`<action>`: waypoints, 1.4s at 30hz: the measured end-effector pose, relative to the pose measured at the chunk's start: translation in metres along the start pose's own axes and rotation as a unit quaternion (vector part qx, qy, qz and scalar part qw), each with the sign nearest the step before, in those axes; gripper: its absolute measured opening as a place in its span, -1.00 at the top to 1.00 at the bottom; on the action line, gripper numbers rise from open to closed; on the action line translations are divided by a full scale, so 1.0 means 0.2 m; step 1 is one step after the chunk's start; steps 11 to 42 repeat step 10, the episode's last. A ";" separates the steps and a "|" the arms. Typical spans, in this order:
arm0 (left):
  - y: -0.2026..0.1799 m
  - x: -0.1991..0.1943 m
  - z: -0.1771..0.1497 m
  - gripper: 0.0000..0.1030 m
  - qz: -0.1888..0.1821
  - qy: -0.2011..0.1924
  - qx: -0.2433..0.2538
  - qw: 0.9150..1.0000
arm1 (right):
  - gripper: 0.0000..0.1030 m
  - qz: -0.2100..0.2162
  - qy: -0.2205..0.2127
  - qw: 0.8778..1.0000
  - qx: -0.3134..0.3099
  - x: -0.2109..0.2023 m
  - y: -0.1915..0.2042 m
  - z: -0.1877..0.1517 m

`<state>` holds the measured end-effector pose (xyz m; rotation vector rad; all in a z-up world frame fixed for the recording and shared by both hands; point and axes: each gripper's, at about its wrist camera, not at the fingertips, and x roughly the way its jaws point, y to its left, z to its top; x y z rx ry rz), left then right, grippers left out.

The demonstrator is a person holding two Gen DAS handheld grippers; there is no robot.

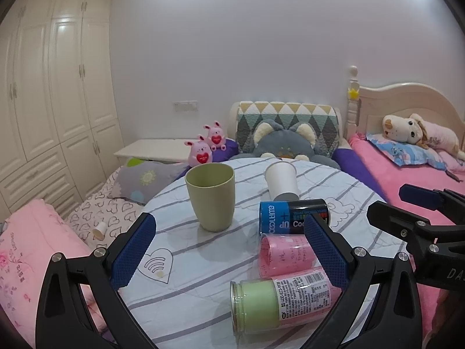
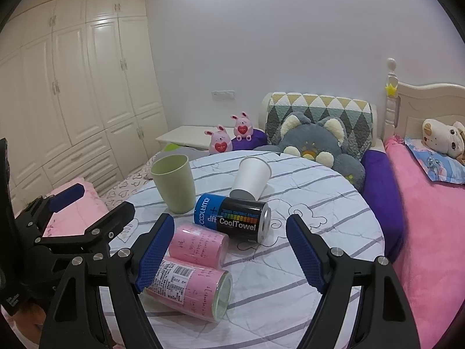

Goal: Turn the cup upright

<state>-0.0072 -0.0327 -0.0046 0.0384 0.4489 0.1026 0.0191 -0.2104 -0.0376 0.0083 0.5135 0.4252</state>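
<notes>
Both grippers wide, holding nothing. Green cup [image 1: 209, 196] already stands. White cup [image 2: 251, 178] lies tipped, far ahead of right gripper [image 2: 229, 253]; reach past cans, grab gently.

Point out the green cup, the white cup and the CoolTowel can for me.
green cup [image 1: 211, 200], left wrist view, on its side wall.
white cup [image 2: 250, 179], right wrist view, on its white side.
CoolTowel can [image 2: 232, 217], right wrist view, on its label.
</notes>
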 end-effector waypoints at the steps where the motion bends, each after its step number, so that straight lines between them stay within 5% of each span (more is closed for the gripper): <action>1: 0.00 0.00 0.00 -1.00 0.000 0.001 0.001 1.000 | -0.57 0.000 0.001 1.000 0.001 0.00 0.00 0.00; 42: 0.02 0.03 -0.01 -1.00 -0.001 0.005 0.011 1.000 | -0.57 0.000 0.007 1.000 -0.003 0.04 0.01 0.01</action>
